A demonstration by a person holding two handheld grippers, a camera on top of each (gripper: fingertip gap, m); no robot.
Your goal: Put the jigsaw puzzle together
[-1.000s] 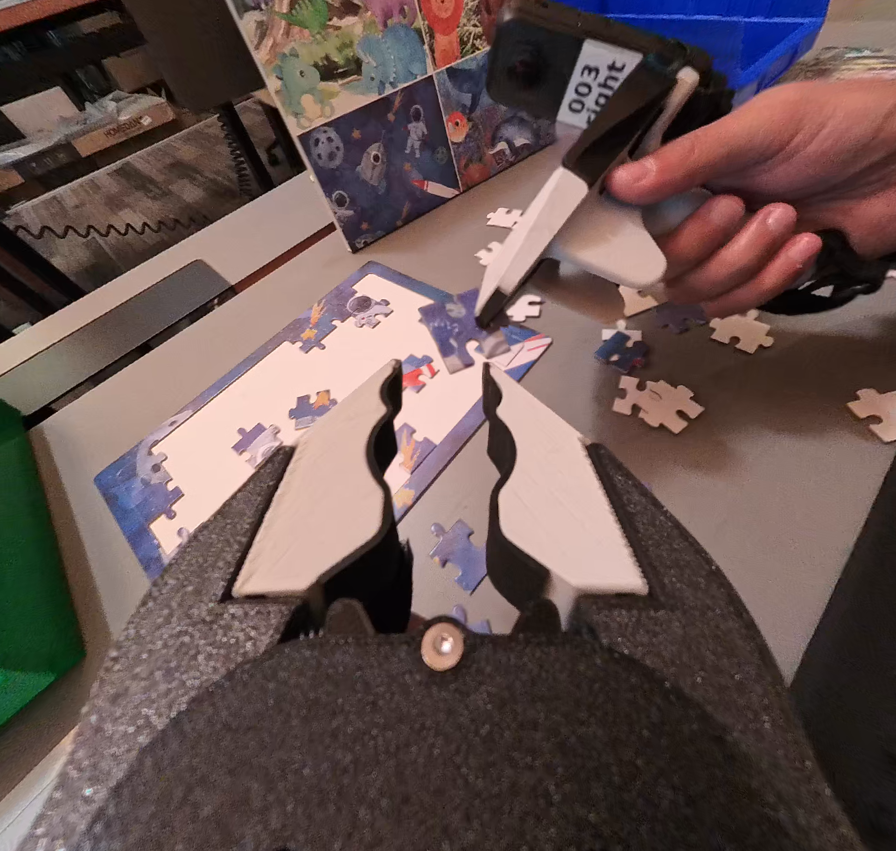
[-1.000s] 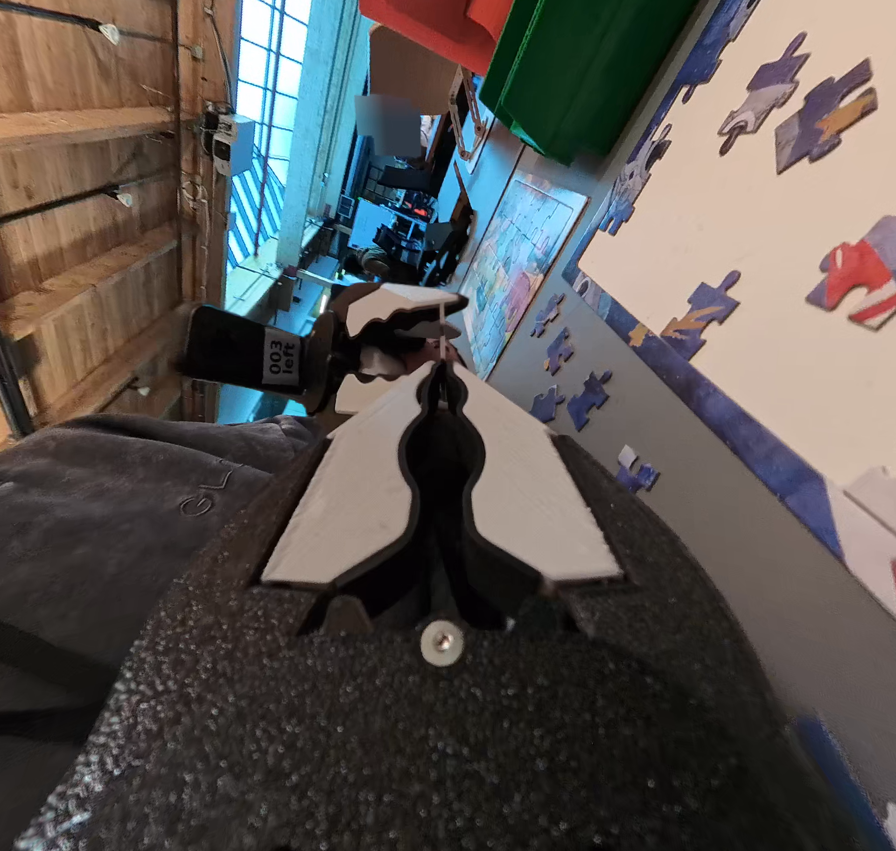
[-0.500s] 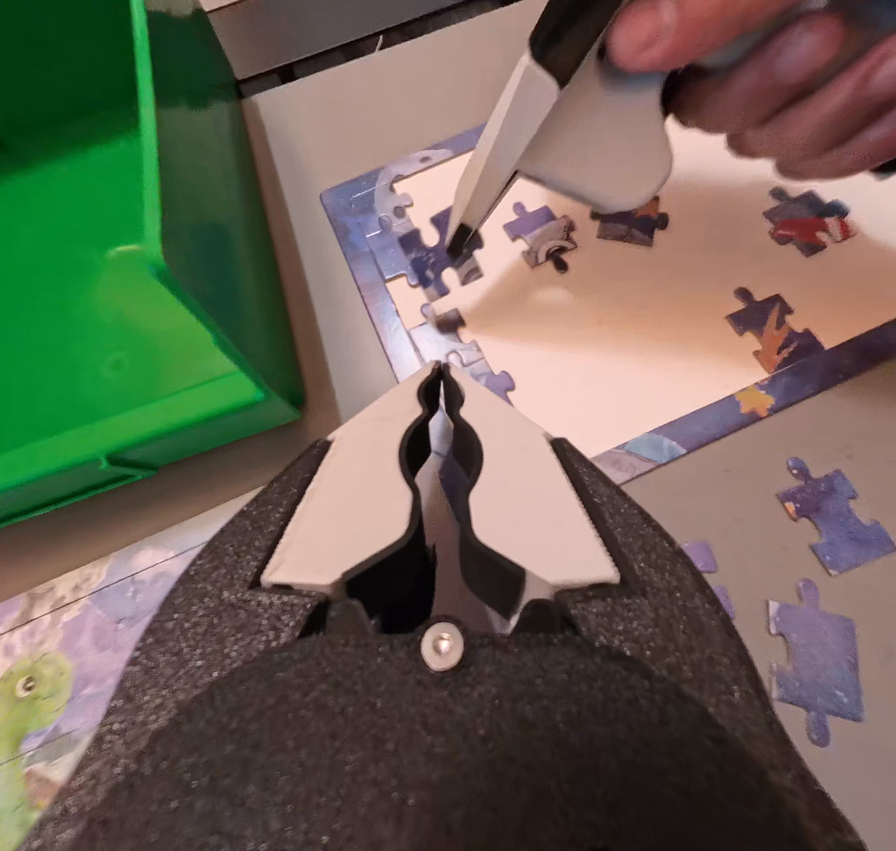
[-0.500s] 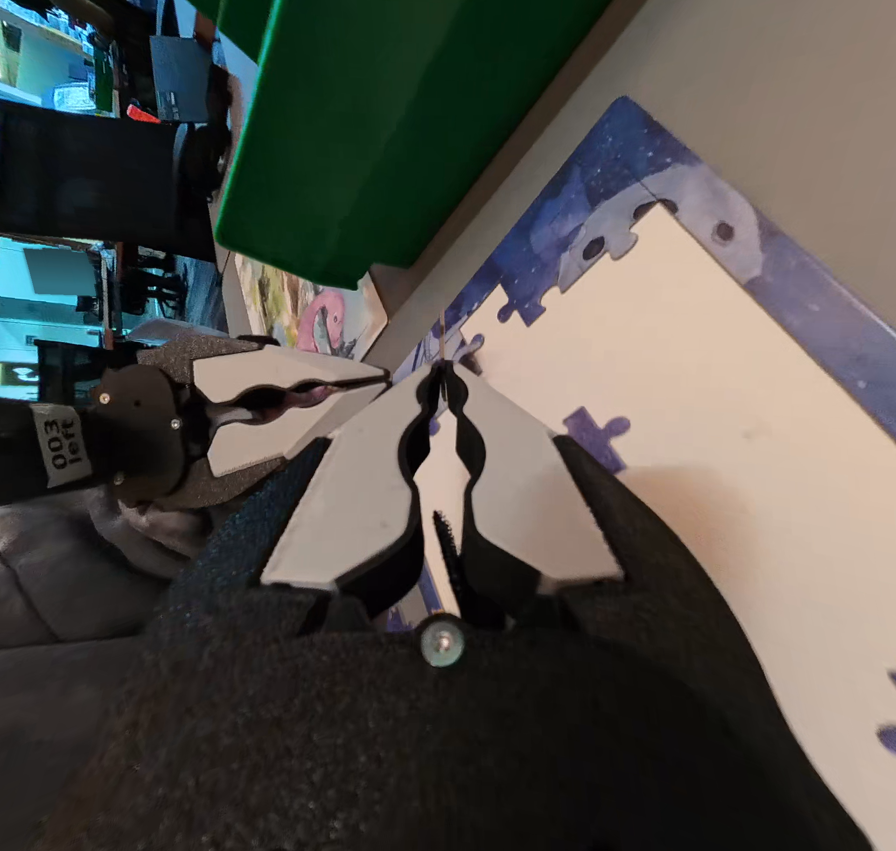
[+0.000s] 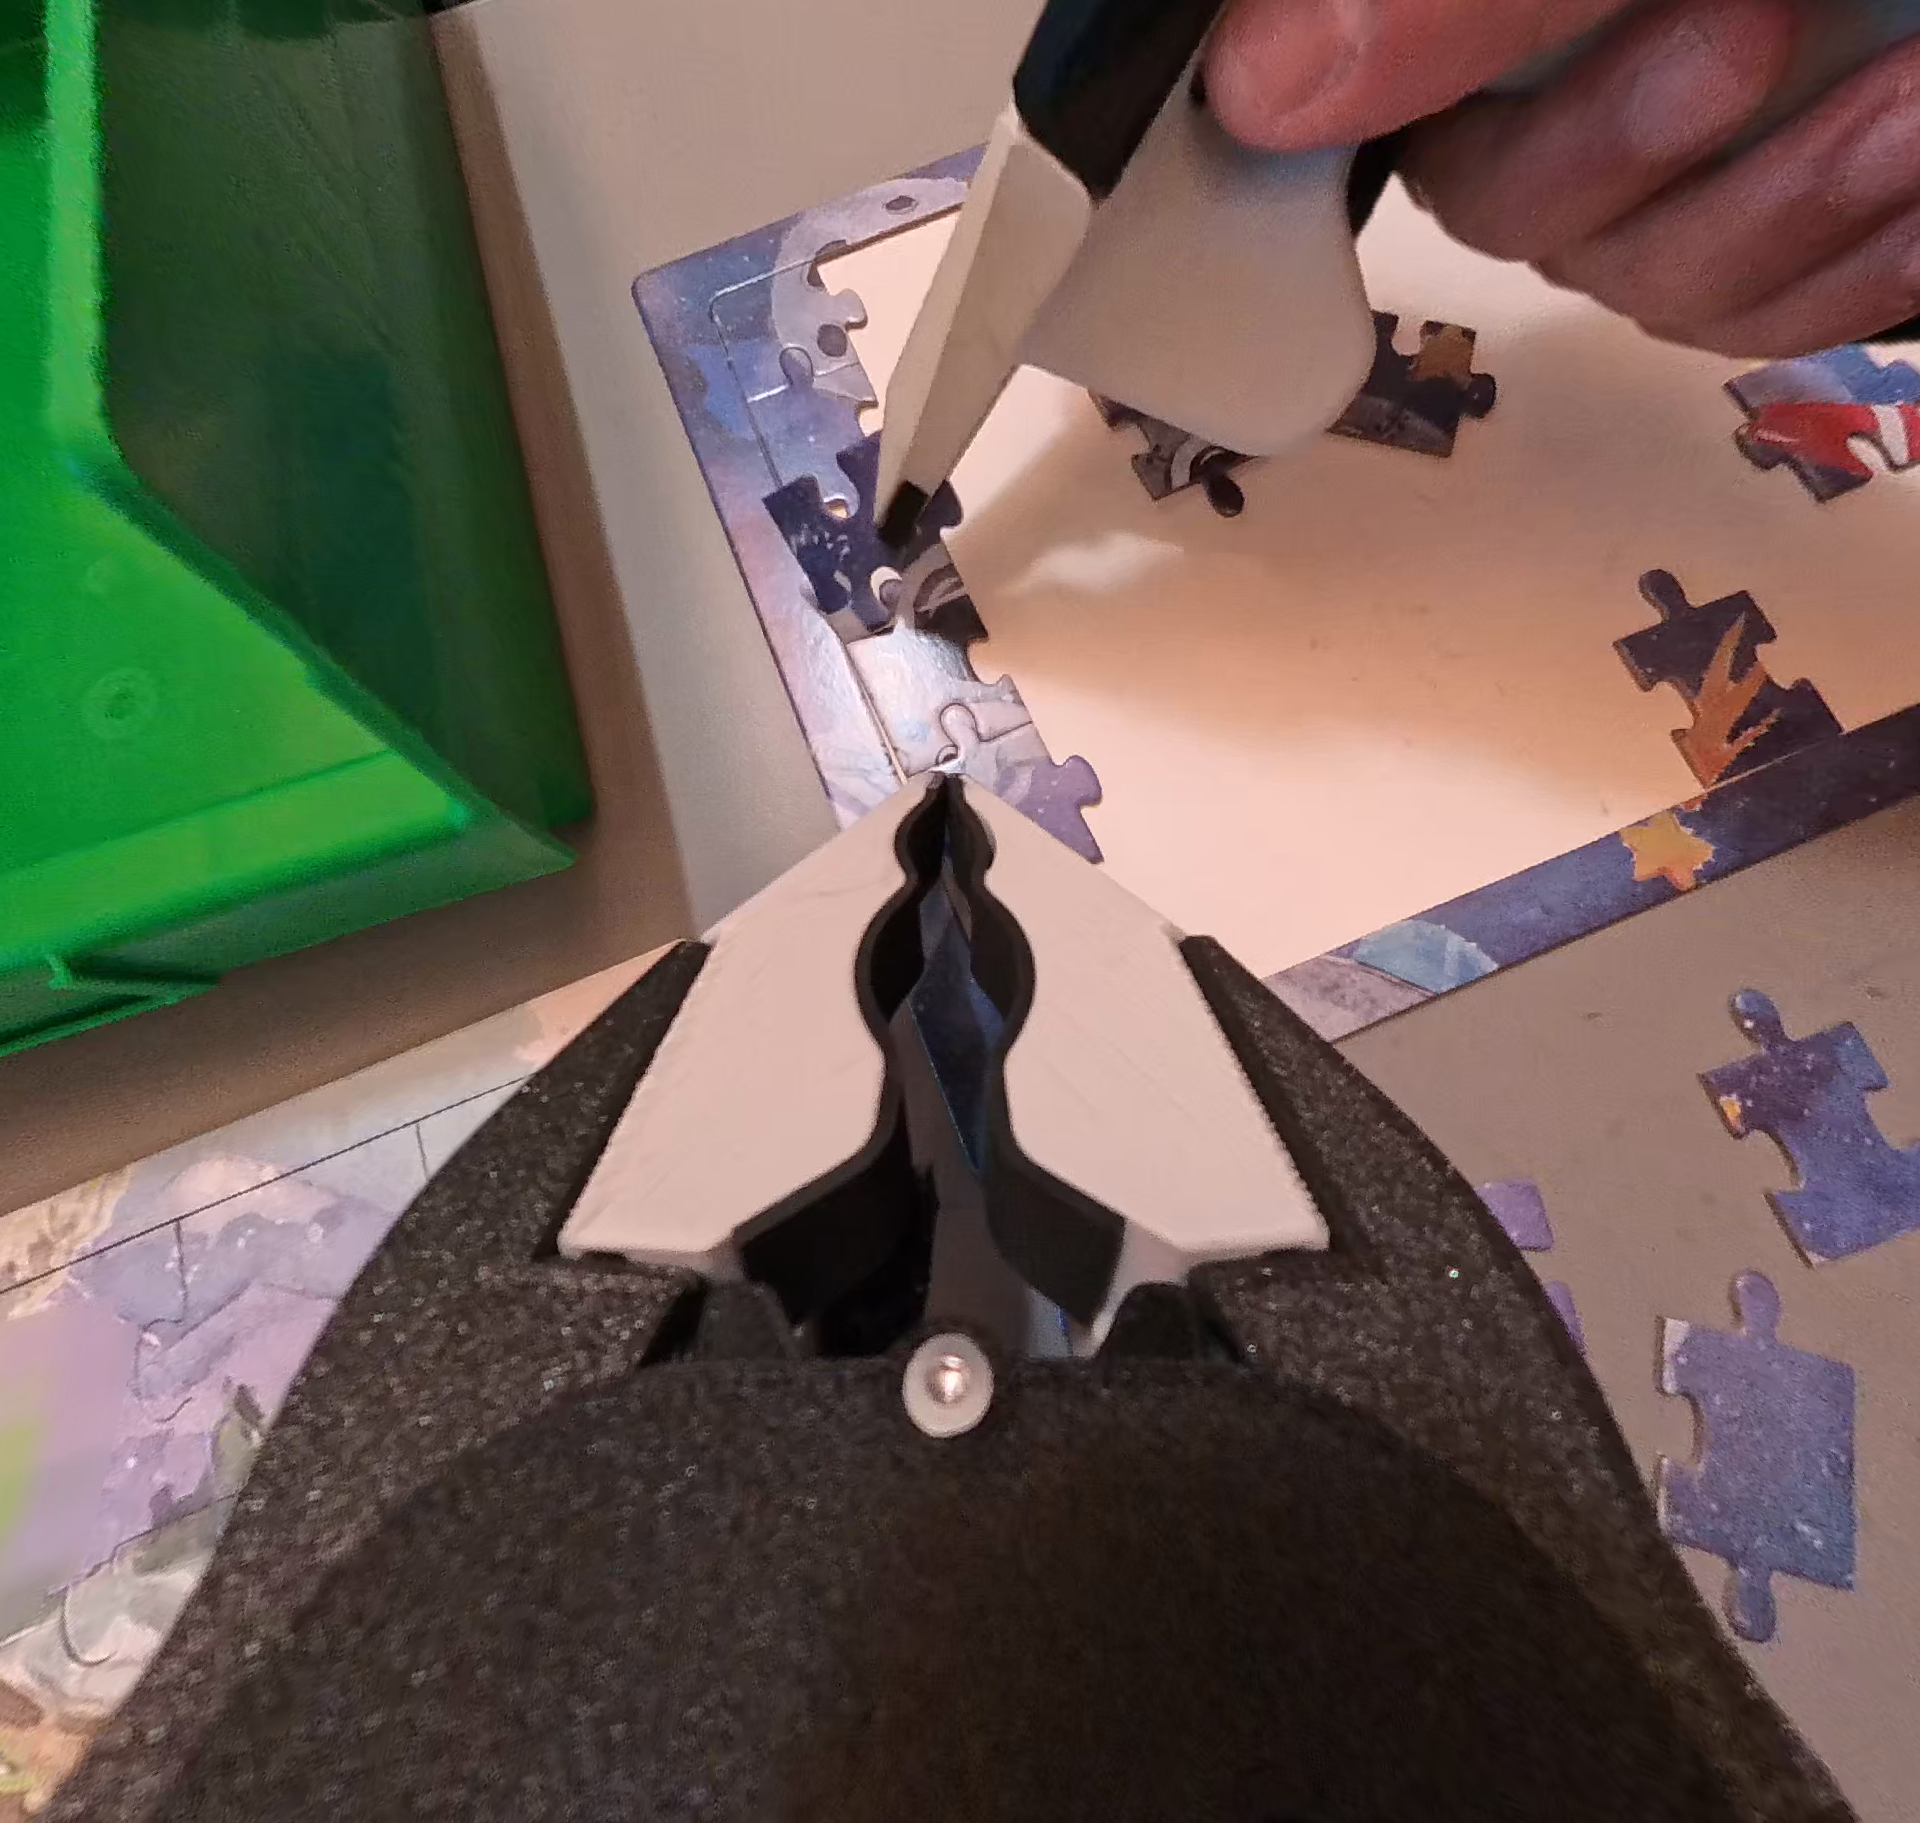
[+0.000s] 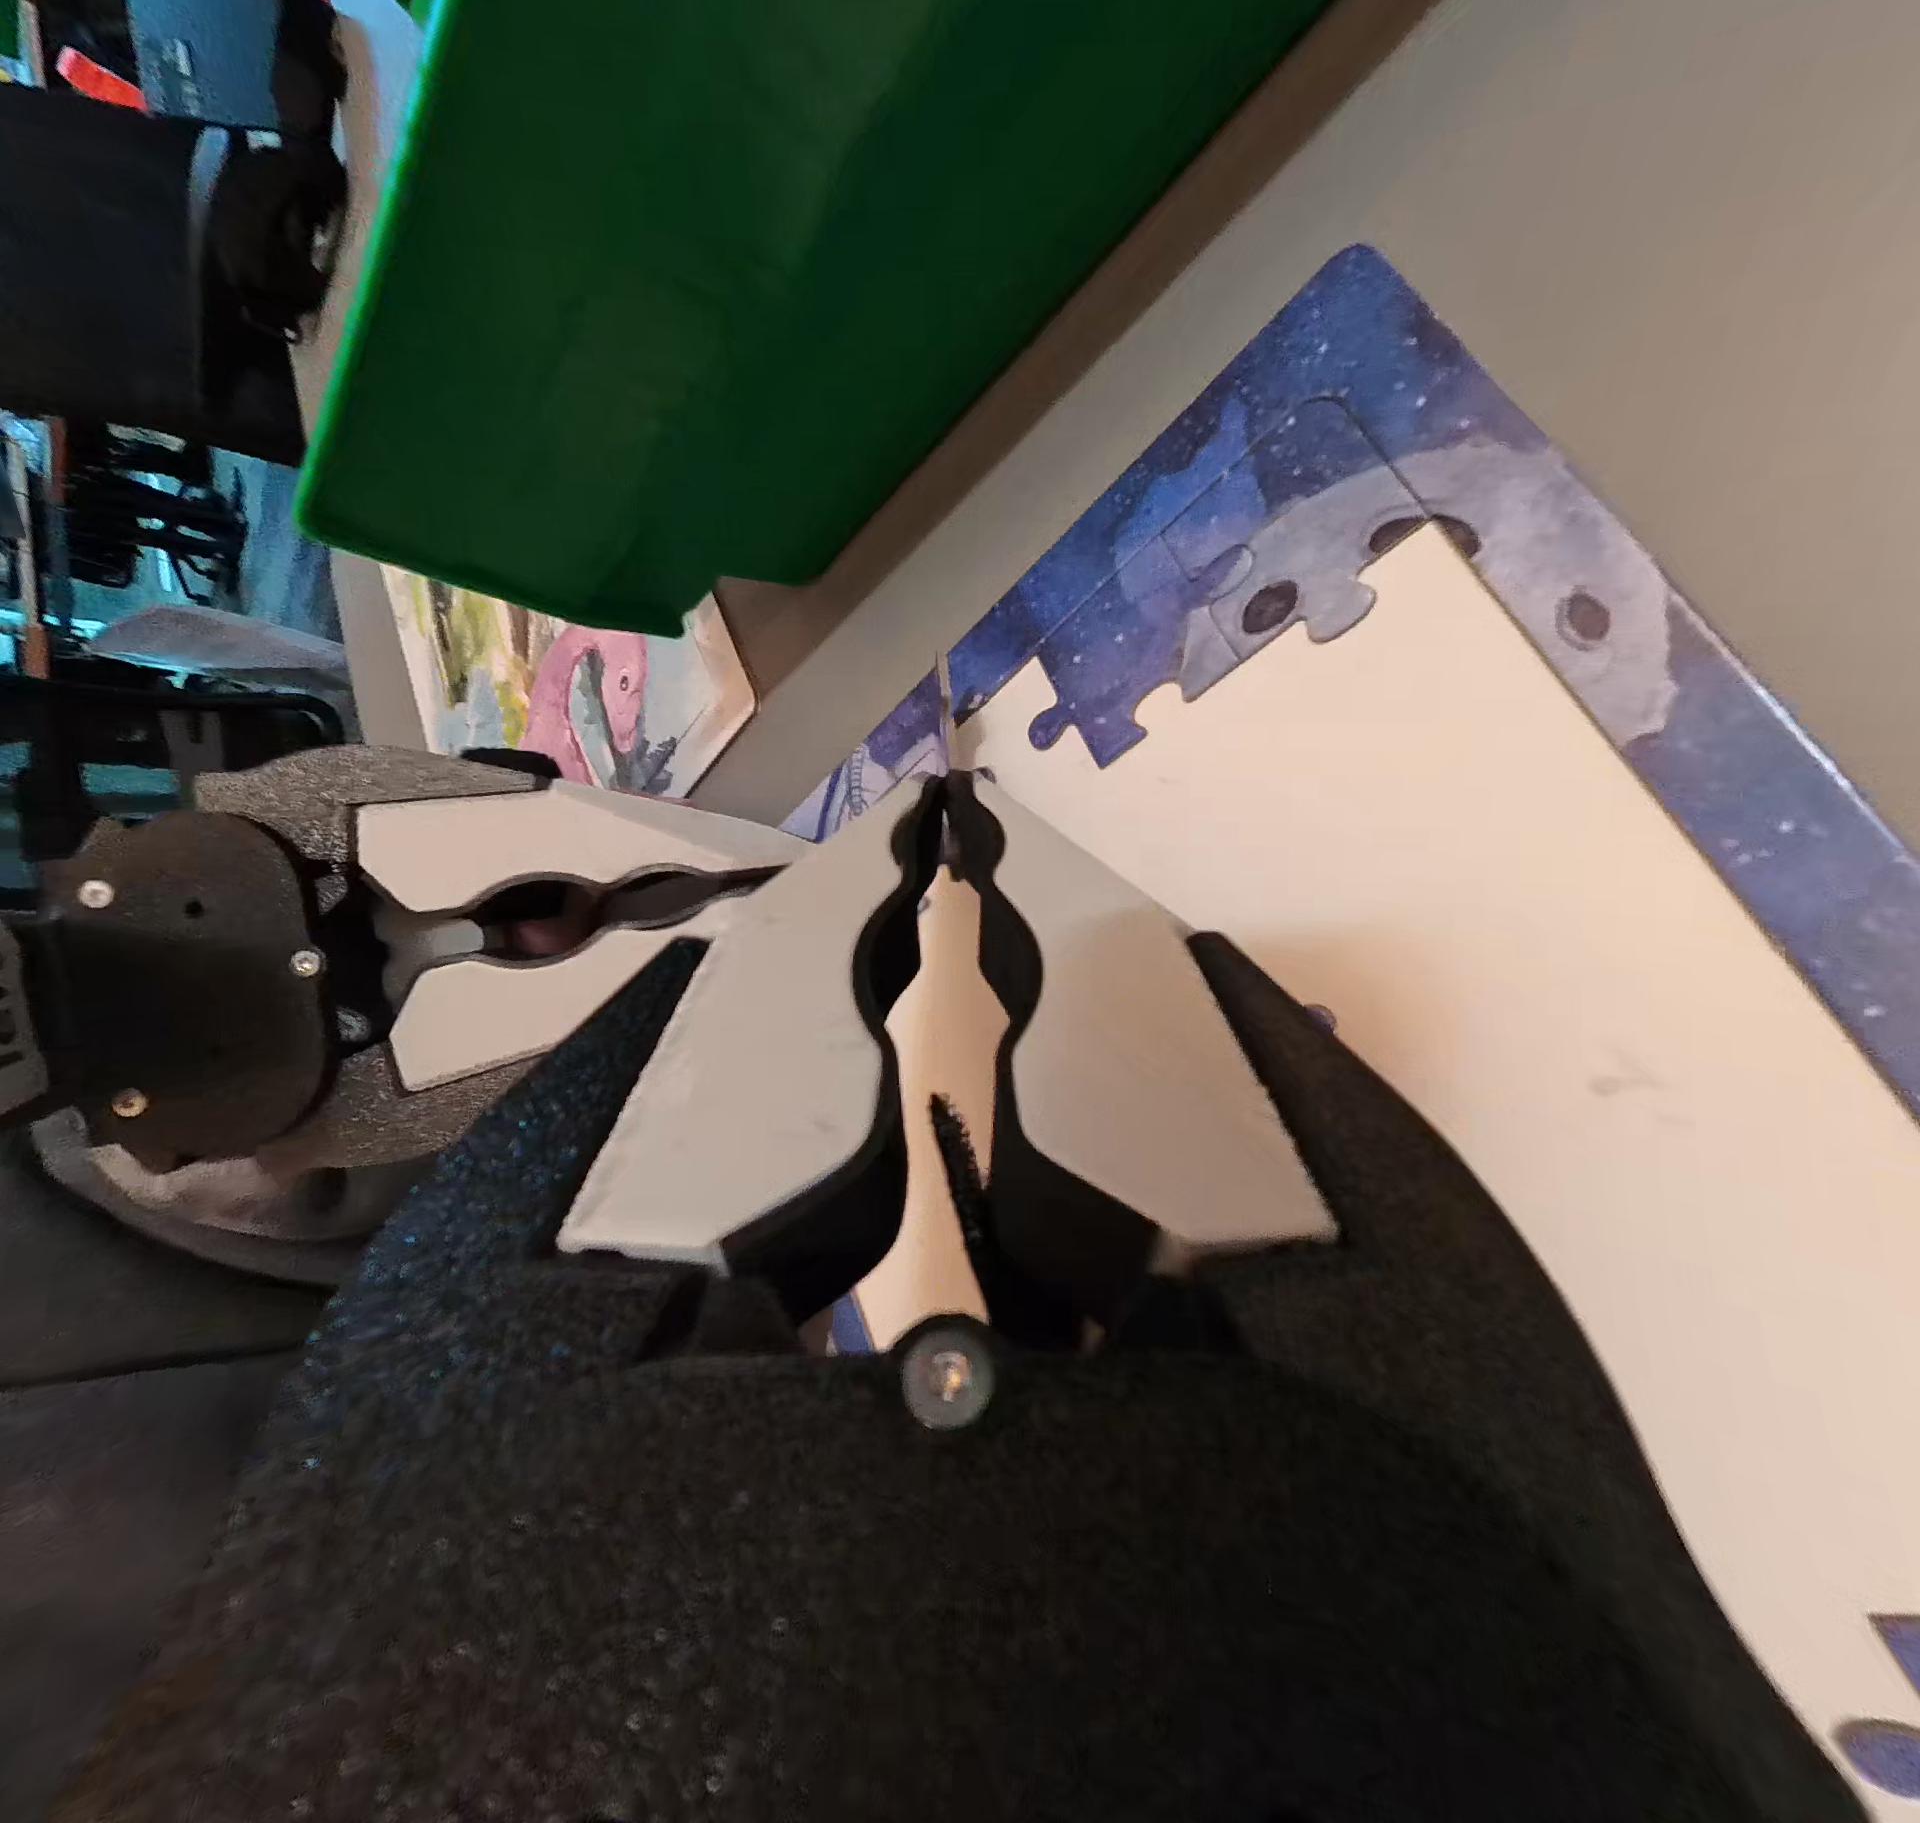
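Observation:
The puzzle tray [image 5: 1558,900] has a blue border and a cream inside, and several pieces sit fitted along its left edge. My right gripper [image 5: 904,521], held by a hand [image 5: 1610,111], is shut on a dark blue piece [image 5: 821,547] and holds it low against that fitted edge. In the right wrist view the right gripper [image 6: 948,791] shows the piece edge-on as a thin line past its tips, over the tray's corner [image 6: 1714,734]. My left gripper [image 5: 940,786] is shut with nothing seen in it, tips at the tray's left border. It also shows in the right wrist view [image 6: 727,885].
A green bin [image 5: 208,423] stands close to the tray's left side and also shows in the right wrist view [image 6: 779,215]. Loose pieces lie inside the tray [image 5: 1725,672] and on the grey table [image 5: 1808,1139]. Another puzzle board [image 5: 156,1306] lies at the near left. My hands' fingertips stand some 5 cm from each other.
My left gripper has gone from open to shut and swung to the tray's corner by the green bin. My right gripper carried the dark blue piece there and lowered it to the fitted edge.

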